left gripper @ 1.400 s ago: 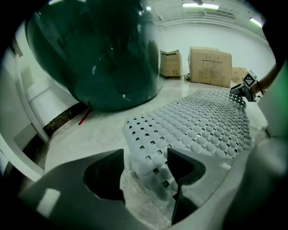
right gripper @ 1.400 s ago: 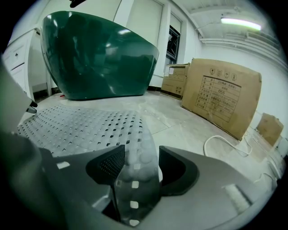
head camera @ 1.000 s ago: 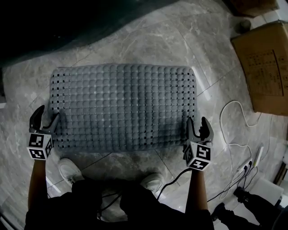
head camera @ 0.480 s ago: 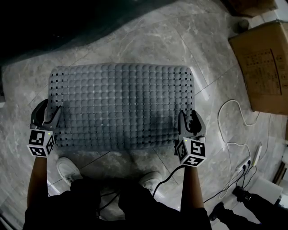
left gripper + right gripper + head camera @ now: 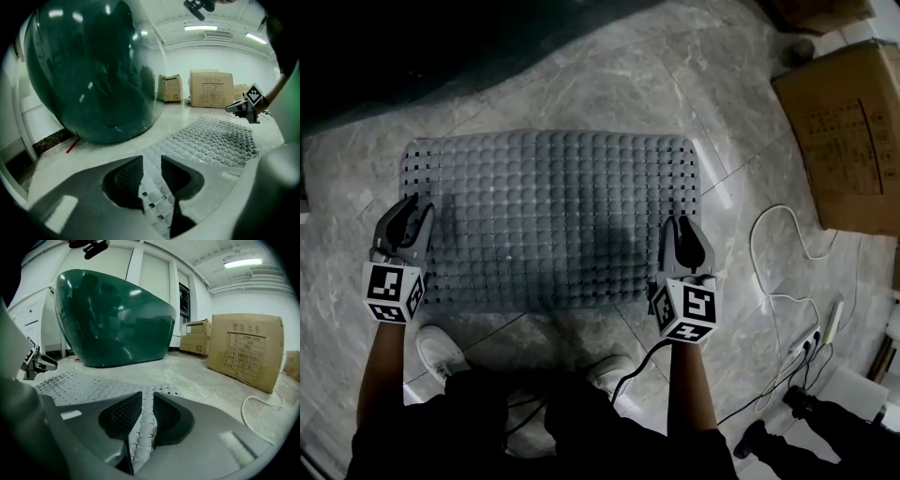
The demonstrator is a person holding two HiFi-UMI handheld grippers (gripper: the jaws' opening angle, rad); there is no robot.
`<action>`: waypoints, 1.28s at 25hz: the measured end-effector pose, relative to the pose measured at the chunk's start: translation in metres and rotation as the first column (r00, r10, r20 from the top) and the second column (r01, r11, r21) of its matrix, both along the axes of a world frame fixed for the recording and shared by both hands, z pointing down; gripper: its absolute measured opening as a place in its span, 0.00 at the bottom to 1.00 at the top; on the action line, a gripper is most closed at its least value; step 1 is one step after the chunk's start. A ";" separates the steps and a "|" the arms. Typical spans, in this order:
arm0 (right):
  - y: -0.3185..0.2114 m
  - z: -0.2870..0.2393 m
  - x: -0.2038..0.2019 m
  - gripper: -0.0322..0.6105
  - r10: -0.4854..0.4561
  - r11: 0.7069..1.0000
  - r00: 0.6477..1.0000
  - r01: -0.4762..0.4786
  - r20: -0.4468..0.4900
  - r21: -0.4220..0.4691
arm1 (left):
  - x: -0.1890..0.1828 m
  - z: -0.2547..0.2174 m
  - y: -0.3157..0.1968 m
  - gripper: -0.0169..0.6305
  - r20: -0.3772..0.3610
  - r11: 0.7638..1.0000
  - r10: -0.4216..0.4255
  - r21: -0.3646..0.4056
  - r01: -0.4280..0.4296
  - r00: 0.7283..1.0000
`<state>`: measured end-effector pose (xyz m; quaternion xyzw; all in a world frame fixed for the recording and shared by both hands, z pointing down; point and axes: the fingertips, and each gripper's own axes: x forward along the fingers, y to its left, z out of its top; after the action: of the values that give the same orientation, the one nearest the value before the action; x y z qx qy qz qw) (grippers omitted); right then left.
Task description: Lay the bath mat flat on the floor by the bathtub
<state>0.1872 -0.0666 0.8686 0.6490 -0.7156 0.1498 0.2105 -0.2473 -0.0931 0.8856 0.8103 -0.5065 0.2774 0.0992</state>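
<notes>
The grey dimpled bath mat point(image 5: 553, 220) lies flat on the marble floor beside the dark green bathtub point(image 5: 89, 70). My left gripper point(image 5: 406, 221) hovers over the mat's near left edge; in the left gripper view its jaws point(image 5: 152, 176) stand a narrow gap apart, and the mat point(image 5: 211, 138) shows flat through it. My right gripper point(image 5: 682, 246) is over the mat's near right part. Its jaws point(image 5: 147, 413) are also narrowly apart, with the mat point(image 5: 84, 383) flat beneath and nothing held.
A large cardboard box point(image 5: 848, 131) stands at the right, with more boxes point(image 5: 211, 89) beyond. A white cable point(image 5: 773, 258) and a power strip point(image 5: 832, 323) lie on the floor right of the mat. The person's white shoes point(image 5: 441, 352) stand just behind the mat's near edge.
Both grippers moved inward and forward from beside the mat's near corners to over the mat. Their jaws narrowed from wide open to a small gap. The mat stayed flat.
</notes>
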 end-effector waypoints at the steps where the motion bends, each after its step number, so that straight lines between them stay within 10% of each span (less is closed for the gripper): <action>1: -0.001 -0.002 -0.002 0.20 -0.003 1.000 1.000 0.003 0.003 0.007 | 0.003 -0.003 -0.001 0.20 -0.001 1.000 0.001 0.010 -0.001 1.000; 32: -0.019 -0.040 -0.042 0.09 -0.035 0.991 0.997 0.026 0.071 0.129 | 0.067 -0.023 -0.026 0.03 -0.077 0.994 0.083 0.079 -0.076 0.994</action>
<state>0.1457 -0.0851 0.8288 0.6443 -0.7408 0.1241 0.1442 -0.1801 -0.1193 0.8630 0.8436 -0.4796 0.2288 0.0777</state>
